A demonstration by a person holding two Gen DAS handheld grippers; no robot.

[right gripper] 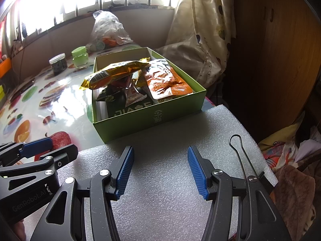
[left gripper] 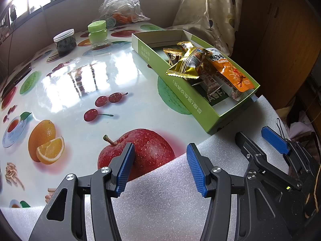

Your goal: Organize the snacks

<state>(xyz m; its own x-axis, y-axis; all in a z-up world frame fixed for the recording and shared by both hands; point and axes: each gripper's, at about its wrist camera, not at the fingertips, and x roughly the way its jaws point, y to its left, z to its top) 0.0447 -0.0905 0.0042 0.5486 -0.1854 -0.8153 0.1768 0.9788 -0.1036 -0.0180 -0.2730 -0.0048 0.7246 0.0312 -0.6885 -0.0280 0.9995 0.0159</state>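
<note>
A green cardboard box (left gripper: 181, 98) (right gripper: 140, 120) sits on the fruit-print table and holds several snack packets. A gold packet (left gripper: 187, 64) (right gripper: 116, 74) lies on top of the pile, an orange packet (left gripper: 233, 73) (right gripper: 167, 82) beside it. My left gripper (left gripper: 159, 169) hovers open over the edge of a white foam sheet (left gripper: 160, 200), nothing between its blue pads. My right gripper (right gripper: 160, 169) is open and empty above the same foam sheet (right gripper: 160, 140), just short of the box. Each gripper shows in the other's view, the right gripper (left gripper: 258, 138) and the left gripper (right gripper: 52, 146).
A dark-filled jar with a white lid (left gripper: 64, 41) (right gripper: 58, 63) and a green-lidded jar (left gripper: 97, 33) (right gripper: 79, 57) stand at the back of the table. A clear plastic bag (left gripper: 120, 6) (right gripper: 108, 29) lies behind them. A curtain (left gripper: 210, 14) hangs right of the box. A wire loop (right gripper: 239, 152) rests on the foam.
</note>
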